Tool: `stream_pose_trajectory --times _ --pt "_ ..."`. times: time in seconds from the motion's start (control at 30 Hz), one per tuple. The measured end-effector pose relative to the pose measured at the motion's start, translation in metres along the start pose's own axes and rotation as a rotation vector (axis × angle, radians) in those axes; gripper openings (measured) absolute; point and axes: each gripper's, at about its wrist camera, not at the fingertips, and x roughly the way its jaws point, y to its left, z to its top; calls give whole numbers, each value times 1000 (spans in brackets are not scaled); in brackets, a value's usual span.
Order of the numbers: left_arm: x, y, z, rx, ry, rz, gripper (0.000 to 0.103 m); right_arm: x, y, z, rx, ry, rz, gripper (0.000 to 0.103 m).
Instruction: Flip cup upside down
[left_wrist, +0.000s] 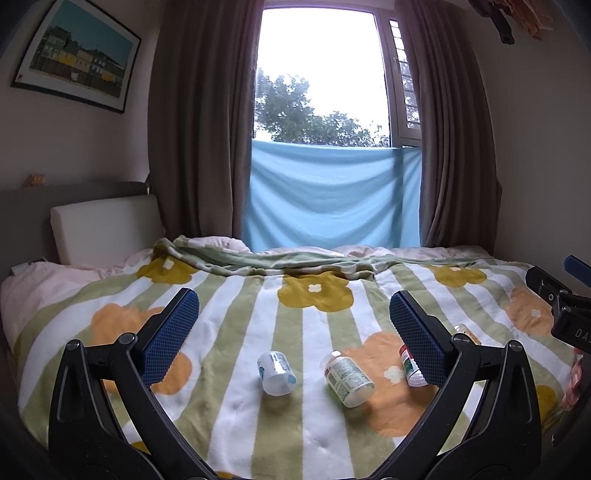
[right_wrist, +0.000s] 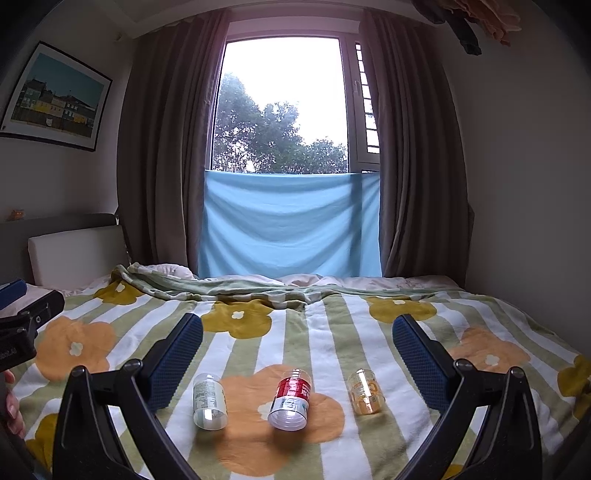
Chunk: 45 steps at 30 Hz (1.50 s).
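Observation:
Several small plastic cups lie on their sides on the flowered blanket. In the left wrist view a blue-and-white cup and a green-labelled cup lie in the gap ahead of my left gripper, which is open and holds nothing. A red cup is half hidden behind its right finger, and an orange-tinted cup lies beyond. My right gripper is open and empty above the green-labelled cup, the red cup and the orange-tinted cup.
A bunched green blanket fold crosses the far side of the bed. A white pillow leans at the back left, with curtains and a blue cloth behind. A wall bounds the right. A hand shows at the left edge.

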Motion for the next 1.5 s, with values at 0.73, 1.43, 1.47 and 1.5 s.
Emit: stream_pose_trajectory --times 0.73,1.43,1.47,1.5 --pt "7 7 -5 -14 27 -1 103 2 3 -3 4 5 3 103" --pt "14 12 -8 -24 59 0 103 3 6 -5 2 5 5 103" --pt "15 12 -8 -25 61 -1 103 3 6 -5 2 5 8 103" --pt "15 12 -8 -24 63 -2 103 2 7 -6 1 4 12 103"
